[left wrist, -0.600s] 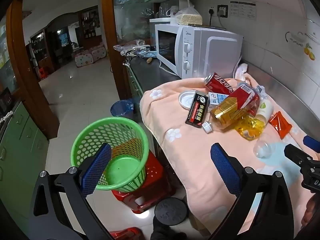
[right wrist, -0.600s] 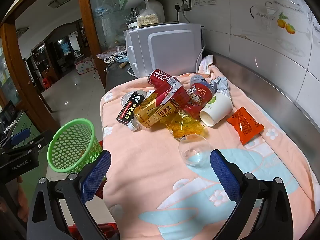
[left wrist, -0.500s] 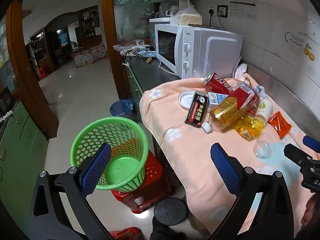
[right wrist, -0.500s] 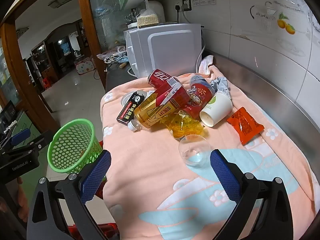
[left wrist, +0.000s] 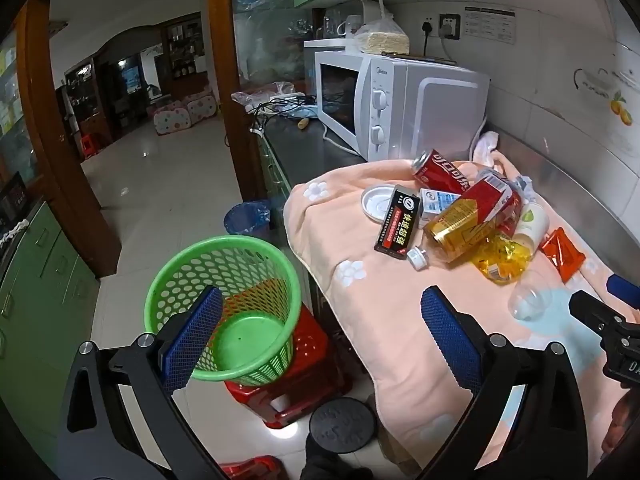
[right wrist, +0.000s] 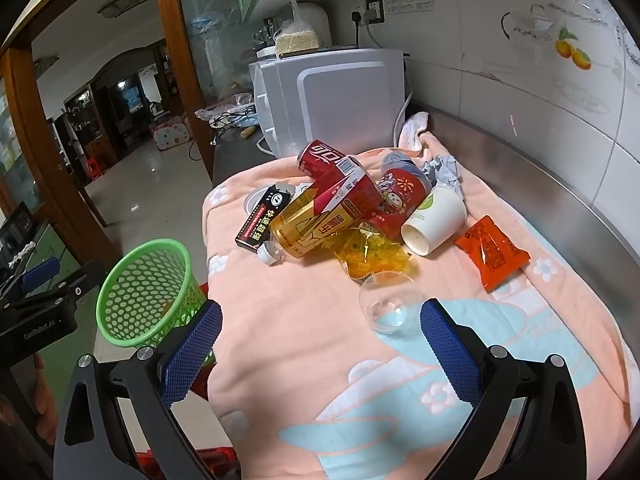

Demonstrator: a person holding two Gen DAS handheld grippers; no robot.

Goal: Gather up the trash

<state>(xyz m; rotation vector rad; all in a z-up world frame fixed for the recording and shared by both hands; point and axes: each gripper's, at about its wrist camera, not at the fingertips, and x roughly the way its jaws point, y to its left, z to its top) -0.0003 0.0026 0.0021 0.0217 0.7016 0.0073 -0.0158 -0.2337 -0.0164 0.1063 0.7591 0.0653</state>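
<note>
A: Kitchen counter [right wrist: 560, 184], steel, is lying under a peach flowered blanket [right wrist: 304, 320]; the trash is sitting on that. What is changing against the frames half a second back?

B: Nothing of note is changing. Both views are matching the earlier ones: no item is shifting, neither tool is closing in. So collecting is not yet starting; my reading is that the first pick is still ahead.

A: Finger state?

B: The right gripper [right wrist: 320, 340] is standing fully spread, holding nothing. The left gripper [left wrist: 320, 332] is likewise wide and bare, and the green basket [left wrist: 180, 264] is showing just behind its left finger, on a red stool [left wrist: 308, 356], off the blanket's edge.

A: Near to far, from the right fingers?

B: A clear plastic cup [right wrist: 390, 304] is lying on its side just ahead, between the two fingers. Beyond it a yellow wrapper [right wrist: 372, 256], a tea bottle [right wrist: 320, 220] and a black box [right wrist: 264, 216] are overlapping; a paper cup [right wrist: 436, 220] and an orange packet [right wrist: 492, 252] are sitting to the right. Furthest, a red can [right wrist: 320, 156] is resting close to the microwave [right wrist: 340, 100].

A: Obstacles?

B: The pile is interlocking, so pulling one piece could be dragging others. Judged easiest: the clear cup, apart from the heap.
</note>
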